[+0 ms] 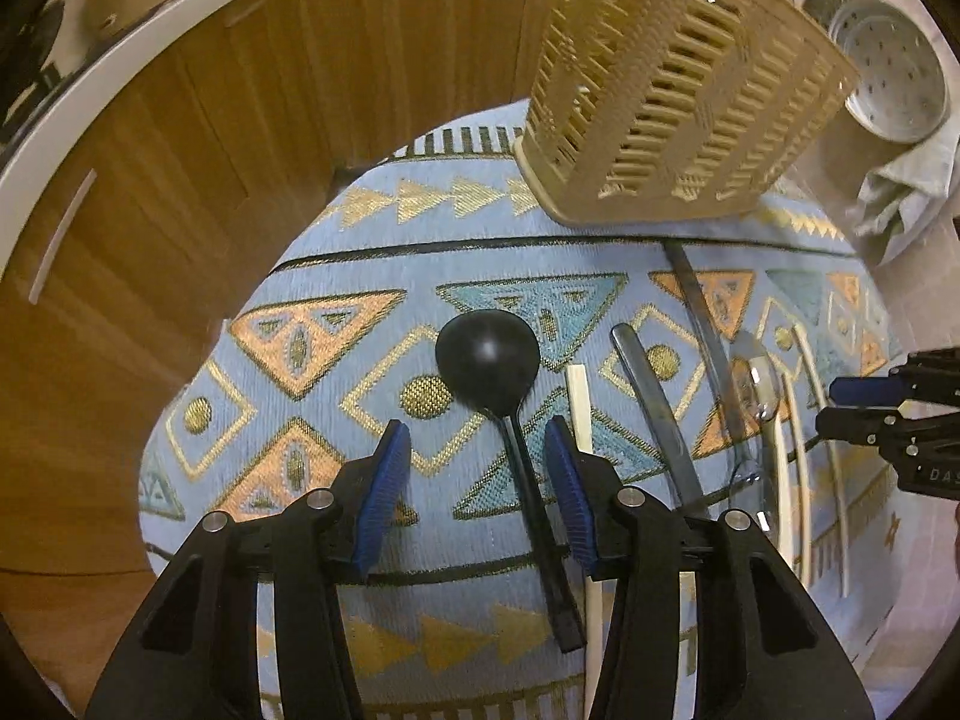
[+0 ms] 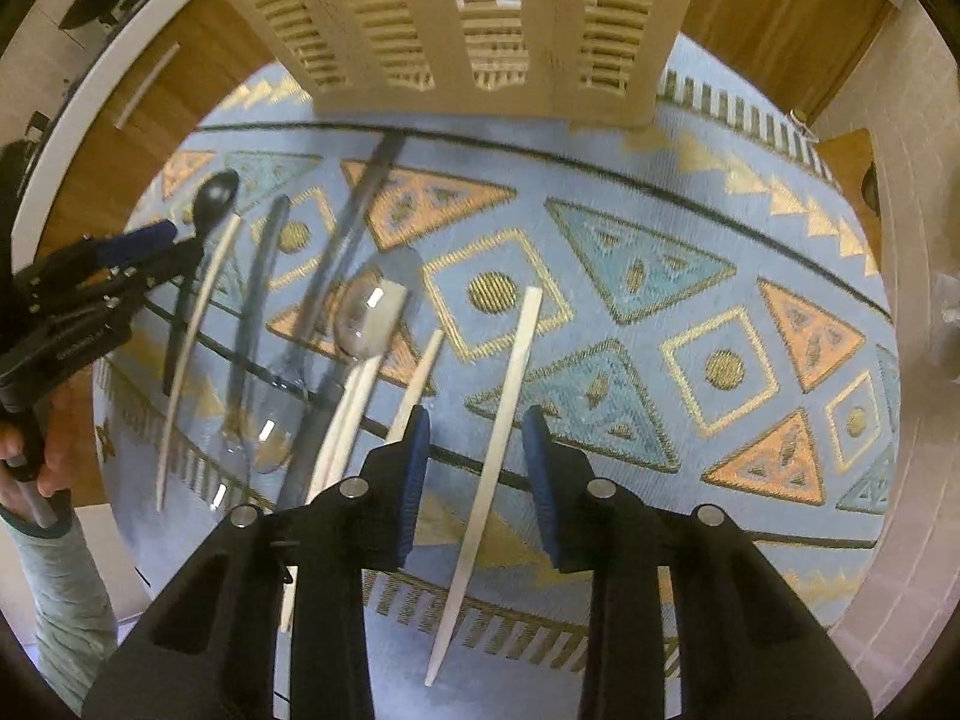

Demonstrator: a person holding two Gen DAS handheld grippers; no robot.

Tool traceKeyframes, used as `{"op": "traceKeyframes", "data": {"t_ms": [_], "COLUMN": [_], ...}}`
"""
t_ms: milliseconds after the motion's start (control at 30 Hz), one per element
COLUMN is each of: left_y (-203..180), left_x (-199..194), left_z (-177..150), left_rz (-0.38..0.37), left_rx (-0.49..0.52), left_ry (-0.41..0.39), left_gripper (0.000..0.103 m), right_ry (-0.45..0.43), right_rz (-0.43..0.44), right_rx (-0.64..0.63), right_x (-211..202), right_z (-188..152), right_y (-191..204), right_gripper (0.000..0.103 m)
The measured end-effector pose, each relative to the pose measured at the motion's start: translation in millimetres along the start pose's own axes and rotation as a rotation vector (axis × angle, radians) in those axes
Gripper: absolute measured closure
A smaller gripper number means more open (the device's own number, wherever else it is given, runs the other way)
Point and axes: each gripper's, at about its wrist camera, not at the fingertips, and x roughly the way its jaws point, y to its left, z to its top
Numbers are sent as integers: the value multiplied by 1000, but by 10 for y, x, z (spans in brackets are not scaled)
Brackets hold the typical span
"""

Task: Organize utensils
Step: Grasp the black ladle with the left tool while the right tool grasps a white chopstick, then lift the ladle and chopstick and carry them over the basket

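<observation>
A row of utensils lies on a blue patterned cloth (image 1: 372, 276). My left gripper (image 1: 477, 450) is open, its jaws either side of the handle of a black spoon (image 1: 487, 354). My right gripper (image 2: 477, 444) is open, its jaws either side of a white chopstick (image 2: 498, 438). It also shows at the right edge of the left wrist view (image 1: 852, 405). Between them lie another white chopstick (image 1: 581, 402), grey knives (image 1: 654, 408), clear plastic spoons (image 2: 366, 318) and more chopsticks (image 2: 414, 384). A beige slotted utensil holder (image 1: 672, 90) stands at the cloth's far side, also in the right wrist view (image 2: 480, 18).
Wooden cabinet fronts (image 1: 180, 138) with a white counter edge curve along the left. A perforated metal dish (image 1: 894, 72) and a grey rag (image 1: 900, 198) sit at the far right. The person's hand (image 2: 36, 456) holds the left gripper's handle.
</observation>
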Motion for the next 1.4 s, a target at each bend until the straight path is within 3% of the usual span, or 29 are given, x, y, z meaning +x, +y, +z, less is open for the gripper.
{"op": "traceKeyframes", "data": {"t_ms": [133,300,400,567,600,633,833,1100,1400], "left_y": [-164,-299,-357,-372,-376,-378,-417,-198,-200], "left_x": [18,10,15,10,10,6,70,-53,-572], "left_z": [21,49,82,106,125,117,199,20,-120], "left_rz": [83,83,91,84,88,102,121,64,-47], "left_rx": [88,124,134,146,153,158,155,80,-5], "left_ry": [28,62,79,109,114,118,122,43,-173], "left_gripper": [60,76,78,81,93,98,99,99,99], "right_ry": [15,28,37,39,43,46,34,-40,-168], "right_rz": [-26,-61,-74,-83,-79,-72,-30,26,98], "right_rx": [-24,-30,-46,-59,-60,-59,-56,-85,-131], "right_x": [28,46,47,65,60,66,47,-128,-504], "right_z": [12,49,39,-30,-39,-53,-28,-138,-342], "right_y": [-3,27,-6,39,42,59,-4,-30,-28], "right_gripper": [81,89,95,97,97,98,98,98,98]}}
